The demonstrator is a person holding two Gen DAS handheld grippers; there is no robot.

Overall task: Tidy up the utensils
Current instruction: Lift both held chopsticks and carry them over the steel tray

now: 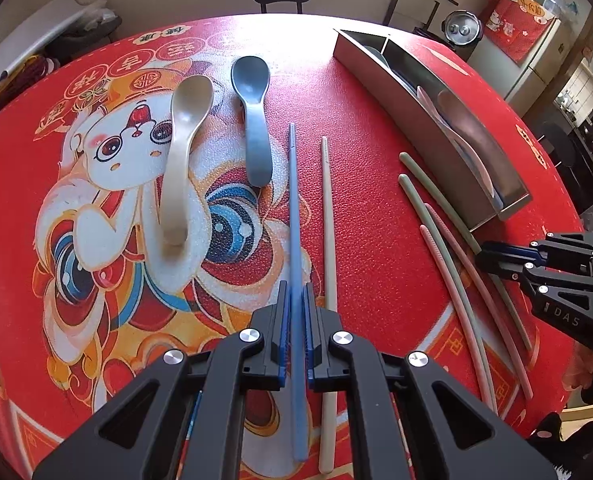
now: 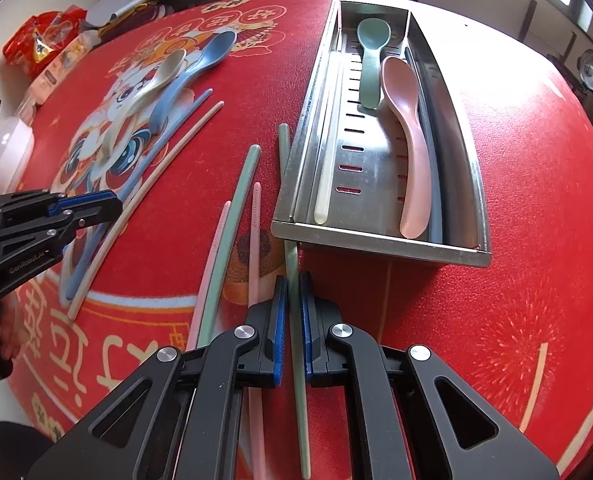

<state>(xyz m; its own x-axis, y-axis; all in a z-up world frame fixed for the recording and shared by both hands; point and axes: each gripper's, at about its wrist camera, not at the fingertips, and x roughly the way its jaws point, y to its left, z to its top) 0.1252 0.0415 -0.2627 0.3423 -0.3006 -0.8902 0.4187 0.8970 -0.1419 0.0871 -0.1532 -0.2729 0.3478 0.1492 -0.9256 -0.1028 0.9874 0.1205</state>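
In the left wrist view, a beige spoon (image 1: 184, 148) lies at the upper left of the middle, on the cartoon print of the red table mat (image 1: 376, 184). Just right of it lies a blue-grey spoon (image 1: 254, 120), bowl toward the top of the frame. At the lower centre the left gripper (image 1: 297, 300) is clenched on a blue chopstick (image 1: 295, 208); the stick runs straight up between the two blue pads (image 1: 282, 320) and also passes down behind them to the bottom edge. Just beside it on the right lies a beige chopstick (image 1: 328, 240), free on the mat. Further right lie two green and two pink chopsticks together, and above them stands the steel tray (image 1: 376, 68). The right gripper appears at the right edge.

In the right wrist view, the left gripper (image 2: 112, 208) shows at the left edge, a hand (image 2: 0, 332) below it. The loose green chopstick (image 2: 232, 224) and two pink chopsticks (image 2: 254, 240) lie left of centre. At the lower centre the right gripper (image 2: 293, 292) is closed on a green chopstick (image 2: 296, 360), which lies between the pads and reaches up along the left wall of the tray. In the tray, at the upper right, rest a cream chopstick (image 2: 323, 184), a green spoon (image 2: 370, 60), a pink spoon (image 2: 406, 140) and a blue chopstick (image 2: 436, 216).
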